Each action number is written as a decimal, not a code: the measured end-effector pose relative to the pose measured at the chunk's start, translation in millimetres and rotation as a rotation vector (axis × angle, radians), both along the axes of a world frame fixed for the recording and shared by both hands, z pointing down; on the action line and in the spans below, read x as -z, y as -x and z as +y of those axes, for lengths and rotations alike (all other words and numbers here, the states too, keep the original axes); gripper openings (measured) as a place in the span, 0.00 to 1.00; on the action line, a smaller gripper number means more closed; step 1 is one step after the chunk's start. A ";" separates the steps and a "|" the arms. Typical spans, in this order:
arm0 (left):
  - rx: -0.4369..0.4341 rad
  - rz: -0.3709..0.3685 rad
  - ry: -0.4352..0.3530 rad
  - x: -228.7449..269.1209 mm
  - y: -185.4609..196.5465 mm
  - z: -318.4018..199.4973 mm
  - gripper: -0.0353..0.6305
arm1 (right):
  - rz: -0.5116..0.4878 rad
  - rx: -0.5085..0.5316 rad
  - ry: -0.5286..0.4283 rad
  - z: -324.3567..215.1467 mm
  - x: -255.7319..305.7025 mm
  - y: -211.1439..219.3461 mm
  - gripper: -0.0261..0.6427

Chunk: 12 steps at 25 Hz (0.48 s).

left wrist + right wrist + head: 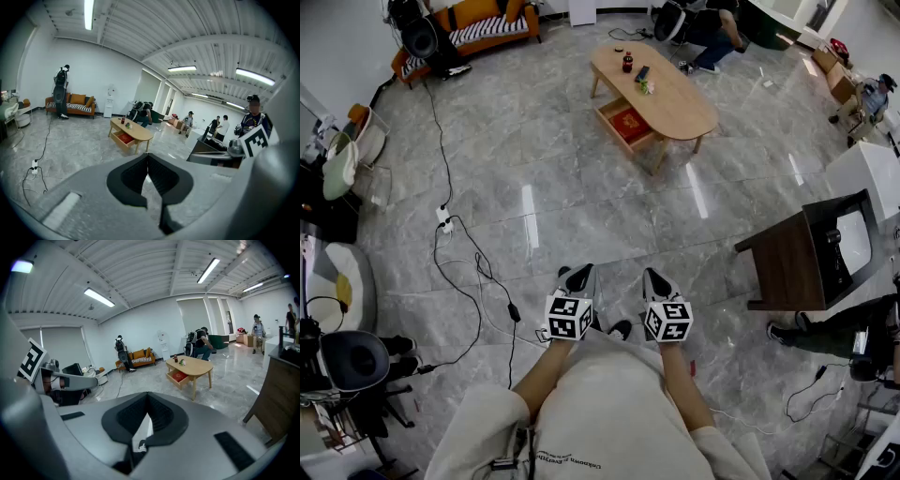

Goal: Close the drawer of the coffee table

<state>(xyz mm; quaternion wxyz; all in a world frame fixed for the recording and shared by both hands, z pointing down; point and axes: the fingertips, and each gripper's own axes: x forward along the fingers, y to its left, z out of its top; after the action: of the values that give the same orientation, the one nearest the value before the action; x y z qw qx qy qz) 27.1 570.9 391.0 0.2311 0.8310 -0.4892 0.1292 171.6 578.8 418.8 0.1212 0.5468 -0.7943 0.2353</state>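
Table: oval, light wood top on slim legs, standing far off across the glossy grey floor.
Drawer: same light wood, open, pulled well out from under one long side of the table.
Drawer interior: red, possibly a flat red item lying inside; too small to tell.

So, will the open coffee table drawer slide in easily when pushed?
The wooden drawer looks stiff, so it probably slides straight. Only a flat red item lies inside: likely light. A hard shove might wobble the bottle on top.
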 end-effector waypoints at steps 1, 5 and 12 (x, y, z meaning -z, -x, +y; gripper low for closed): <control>0.003 0.001 0.001 1.0 1.5 -3.5 0.07 | -0.002 -0.001 0.000 -3.1 0.4 0.6 0.06; 0.020 0.006 0.003 2.2 9.7 -14.8 0.07 | -0.002 -0.005 0.007 -12.2 0.0 4.9 0.06; 0.040 0.008 0.022 0.3 22.4 -31.0 0.07 | -0.010 -0.019 0.059 -29.6 -14.8 14.3 0.06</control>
<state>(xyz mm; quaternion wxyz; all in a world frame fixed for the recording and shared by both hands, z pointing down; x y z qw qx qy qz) 4.7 539.9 390.8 0.2447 0.8191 -0.5031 0.1266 157.3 549.2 433.6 0.1313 0.5491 -0.7825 0.2625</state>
